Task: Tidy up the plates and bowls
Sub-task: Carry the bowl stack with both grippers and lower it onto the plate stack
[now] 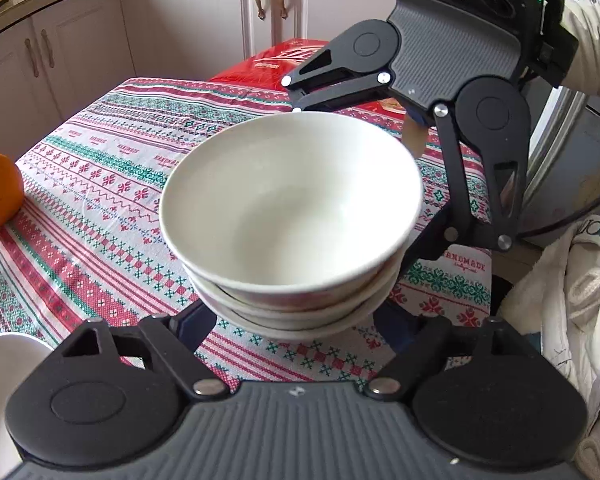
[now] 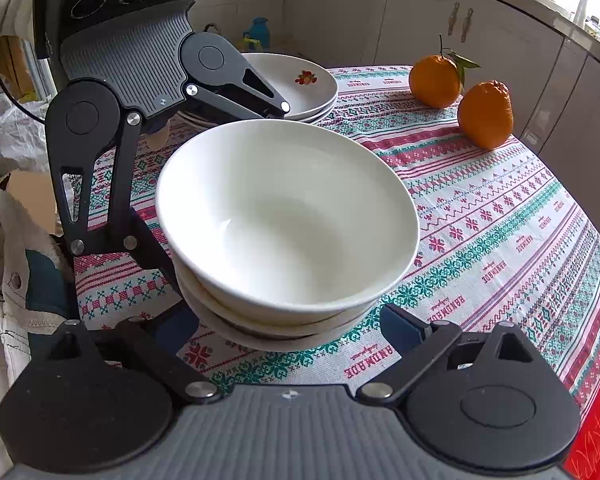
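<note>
Left wrist view: upright bowl stack point(image 1: 292, 236), mouths up, flanked by both spread, unclenched grippers point(image 1: 296, 332) point(image 2: 288, 332).

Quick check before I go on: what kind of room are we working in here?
Most likely a home kitchen or its dining corner. Cream cabinets run under a countertop crowded with bottles, and the stacked bowls sit on a table with a patterned tablecloth beside two oranges.

left gripper point(image 1: 296, 320) | black links, silver screws, grey ribbed body, blue pads
</note>
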Action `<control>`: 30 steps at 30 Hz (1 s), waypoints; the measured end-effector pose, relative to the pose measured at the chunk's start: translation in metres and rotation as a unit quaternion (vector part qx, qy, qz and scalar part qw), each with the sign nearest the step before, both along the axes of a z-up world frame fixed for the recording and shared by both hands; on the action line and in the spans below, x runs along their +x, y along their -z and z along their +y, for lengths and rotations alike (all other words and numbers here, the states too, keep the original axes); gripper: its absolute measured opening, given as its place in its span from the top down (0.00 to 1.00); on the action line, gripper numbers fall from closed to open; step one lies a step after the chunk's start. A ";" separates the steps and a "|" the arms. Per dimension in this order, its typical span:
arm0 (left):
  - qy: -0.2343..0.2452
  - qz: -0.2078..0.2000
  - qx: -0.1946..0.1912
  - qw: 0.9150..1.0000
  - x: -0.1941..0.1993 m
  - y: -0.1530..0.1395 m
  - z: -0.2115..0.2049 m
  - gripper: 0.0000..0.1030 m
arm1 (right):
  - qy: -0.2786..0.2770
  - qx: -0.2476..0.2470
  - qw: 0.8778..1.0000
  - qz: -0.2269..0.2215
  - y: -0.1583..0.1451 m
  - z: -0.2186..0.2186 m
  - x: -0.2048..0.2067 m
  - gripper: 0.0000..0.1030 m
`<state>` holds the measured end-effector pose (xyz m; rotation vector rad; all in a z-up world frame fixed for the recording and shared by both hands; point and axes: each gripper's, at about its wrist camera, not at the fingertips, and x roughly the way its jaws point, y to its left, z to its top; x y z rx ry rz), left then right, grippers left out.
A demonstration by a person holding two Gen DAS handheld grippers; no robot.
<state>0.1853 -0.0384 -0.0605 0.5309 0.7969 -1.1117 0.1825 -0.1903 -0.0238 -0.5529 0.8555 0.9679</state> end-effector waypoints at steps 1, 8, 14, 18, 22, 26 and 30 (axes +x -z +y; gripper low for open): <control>0.002 0.003 0.000 1.000 0.001 -0.001 0.002 0.19 | -0.003 -0.001 1.000 0.001 0.000 0.000 0.000 0.06; 0.020 0.006 0.003 1.000 0.007 -0.004 0.001 0.19 | -0.014 0.001 1.000 0.013 -0.001 0.001 0.003 0.10; 0.028 0.013 0.000 1.000 0.013 -0.002 0.002 0.19 | -0.015 0.004 1.000 0.022 0.000 0.002 0.005 0.13; 0.031 0.015 0.001 0.999 0.015 -0.003 0.002 0.18 | -0.013 0.005 1.000 0.023 0.000 0.002 0.006 0.13; 0.031 0.015 0.000 0.999 0.014 -0.003 0.002 0.19 | -0.010 0.005 1.000 0.023 -0.001 0.002 0.005 0.13; 0.028 0.018 -0.002 0.999 0.011 -0.003 0.003 0.19 | -0.012 0.002 1.000 0.026 -0.003 0.003 0.004 0.13; 0.021 0.015 -0.004 1.000 0.007 -0.008 0.007 0.19 | -0.019 -0.003 1.000 0.022 -0.008 0.007 0.003 0.13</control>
